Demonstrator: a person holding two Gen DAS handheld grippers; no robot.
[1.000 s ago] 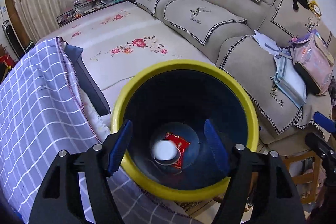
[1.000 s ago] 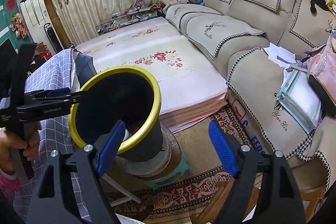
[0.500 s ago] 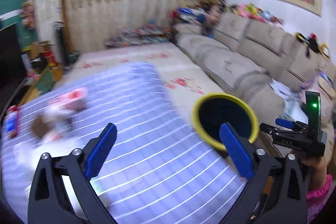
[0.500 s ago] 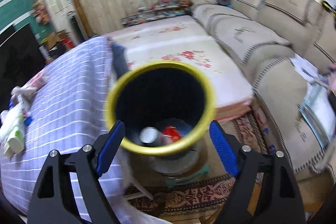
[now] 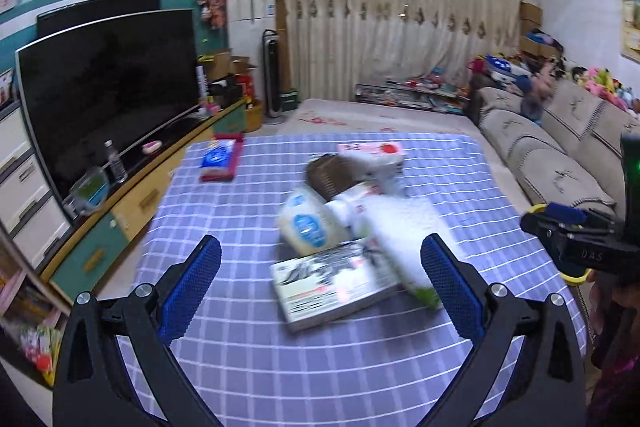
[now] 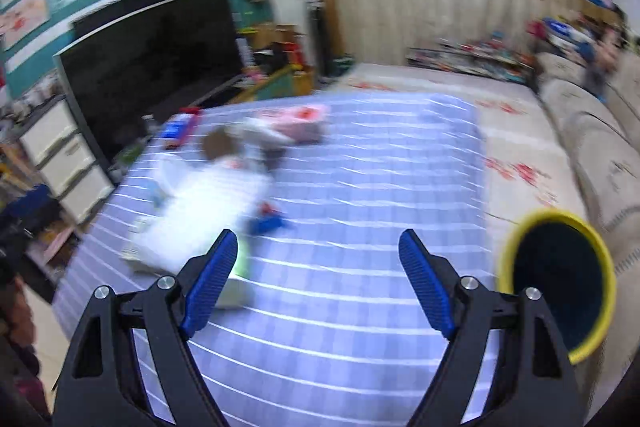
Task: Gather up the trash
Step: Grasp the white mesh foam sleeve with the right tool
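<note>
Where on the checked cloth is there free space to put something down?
The checked cloth is bare in front of the flat box, and toward the sofa. It is crowded around the pile's paper cup.

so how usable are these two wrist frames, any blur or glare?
Left wrist: mostly sharp; TV and curtains crisp, only the trash pile smeared, left gripper in focus, strong fisheye bending at the edges. Right wrist: heavy motion blur across the checked tablecloth, the pile and the yellow-rimmed bin; only the right gripper is sharp. No notable glare in either.
</note>
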